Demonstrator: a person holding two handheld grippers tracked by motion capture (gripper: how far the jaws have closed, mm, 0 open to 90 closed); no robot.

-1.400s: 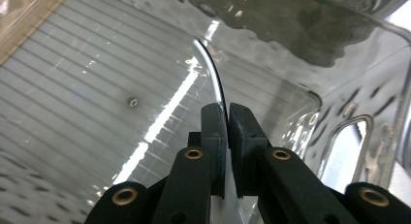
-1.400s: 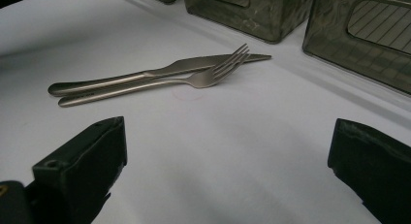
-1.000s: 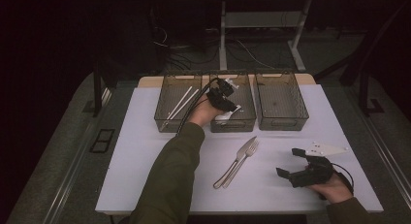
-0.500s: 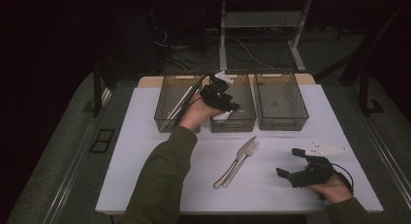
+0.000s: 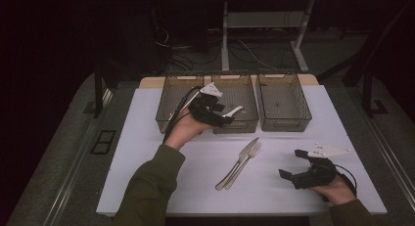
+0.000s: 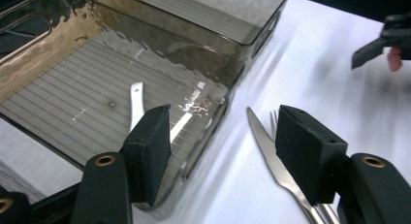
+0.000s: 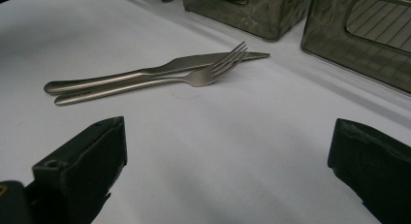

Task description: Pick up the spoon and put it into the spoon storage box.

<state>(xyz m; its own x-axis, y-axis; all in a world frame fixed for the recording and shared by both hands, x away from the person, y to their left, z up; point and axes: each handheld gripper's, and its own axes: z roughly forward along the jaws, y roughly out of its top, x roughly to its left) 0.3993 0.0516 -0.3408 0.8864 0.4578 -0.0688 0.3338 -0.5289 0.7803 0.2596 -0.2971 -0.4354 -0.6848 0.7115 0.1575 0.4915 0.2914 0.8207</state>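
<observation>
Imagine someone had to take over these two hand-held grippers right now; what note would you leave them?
Left gripper: jaws just opened, nothing between them, over the front of the middle bin.
Right gripper: open, empty, low over the white table at the right.
Done: one white utensil lies in the middle bin.
Left: knife and fork lie side by side mid-table, probably to be sorted into bins. The right bin looks empty.

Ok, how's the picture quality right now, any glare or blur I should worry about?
High view: dim, room dark, the white table lit. Left gripper view: glare ripples on the middle bin; the far right is smeared. Right gripper view: knife and fork sharp, the near pads soft.
</observation>
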